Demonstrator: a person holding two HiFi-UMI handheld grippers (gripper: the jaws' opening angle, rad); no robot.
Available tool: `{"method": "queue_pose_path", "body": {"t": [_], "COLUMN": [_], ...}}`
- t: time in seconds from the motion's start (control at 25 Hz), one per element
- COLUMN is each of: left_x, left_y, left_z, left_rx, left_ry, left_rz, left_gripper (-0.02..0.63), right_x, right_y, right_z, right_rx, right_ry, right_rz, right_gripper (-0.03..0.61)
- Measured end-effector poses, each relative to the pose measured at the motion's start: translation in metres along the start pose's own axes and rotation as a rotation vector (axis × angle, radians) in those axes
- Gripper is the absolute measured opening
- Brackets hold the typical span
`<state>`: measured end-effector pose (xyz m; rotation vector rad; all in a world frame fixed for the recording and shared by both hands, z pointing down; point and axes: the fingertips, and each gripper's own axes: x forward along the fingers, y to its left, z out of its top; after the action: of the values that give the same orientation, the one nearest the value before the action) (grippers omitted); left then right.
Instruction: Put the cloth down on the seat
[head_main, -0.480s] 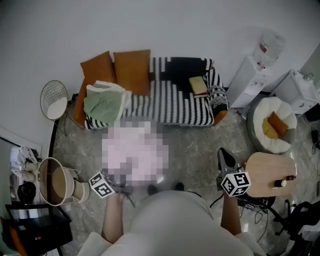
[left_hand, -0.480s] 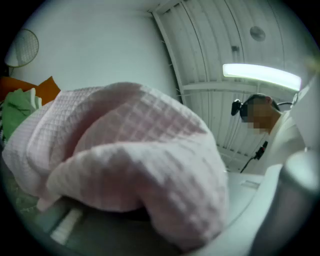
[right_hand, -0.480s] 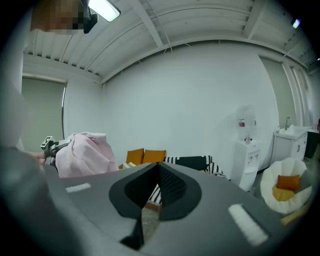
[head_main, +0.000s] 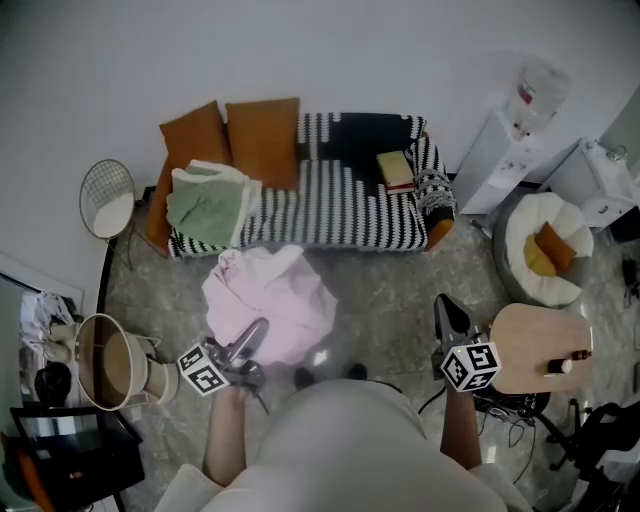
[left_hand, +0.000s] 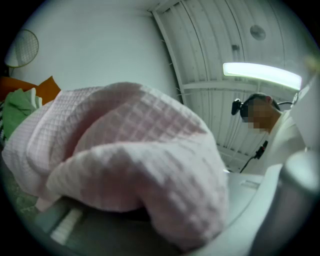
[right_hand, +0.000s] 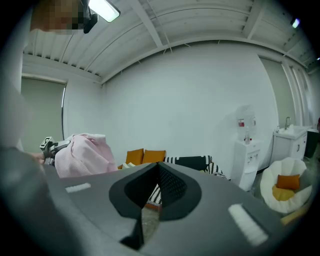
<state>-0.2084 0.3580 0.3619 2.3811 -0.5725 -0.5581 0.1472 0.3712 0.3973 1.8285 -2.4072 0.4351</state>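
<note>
- The room has a plain white wall across the top of the frame and a grey marbled floor (head_main: 400, 290) below it.
- The sofa (head_main: 340, 200), in a black-and-white striped cover, stands at the upper centre; its middle seat is bare and is probably the target.
- The pink cloth (head_main: 270, 300) hangs bunched at the centre of the frame, over the floor and just short of the sofa's front edge. The carry seems under way and the cloth is not yet down. The next move calls for reaching up-frame over the bare stripes, lowering, then letting go.
- A green blanket (head_main: 205, 208) takes the sofa's left end, below two orange cushions (head_main: 262, 140).
- The left claw (head_main: 255, 335), lower left, is clamped on the cloth, which drapes over its jaws.
- The right claw (head_main: 447, 315), lower right, has its jaws together on nothing.
- A book (head_main: 397, 170) lies on the sofa's right end.
</note>
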Motion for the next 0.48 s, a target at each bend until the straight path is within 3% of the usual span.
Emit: {"method": "queue_pose_path", "body": {"t": [0.48], "left_x": [0.011], "left_y": [-0.010], "left_z": [-0.028], "left_rx": [0.003], "left_ry": [0.012], "left_rz": [0.038], "left_gripper": [0.147], "right_x": [-0.014], "right_y": [-0.036], "right_z": [-0.015], "right_rx": [0.028], "right_ry": [0.022], "right_rz": [-0.013], "right_gripper": [0.005]}}
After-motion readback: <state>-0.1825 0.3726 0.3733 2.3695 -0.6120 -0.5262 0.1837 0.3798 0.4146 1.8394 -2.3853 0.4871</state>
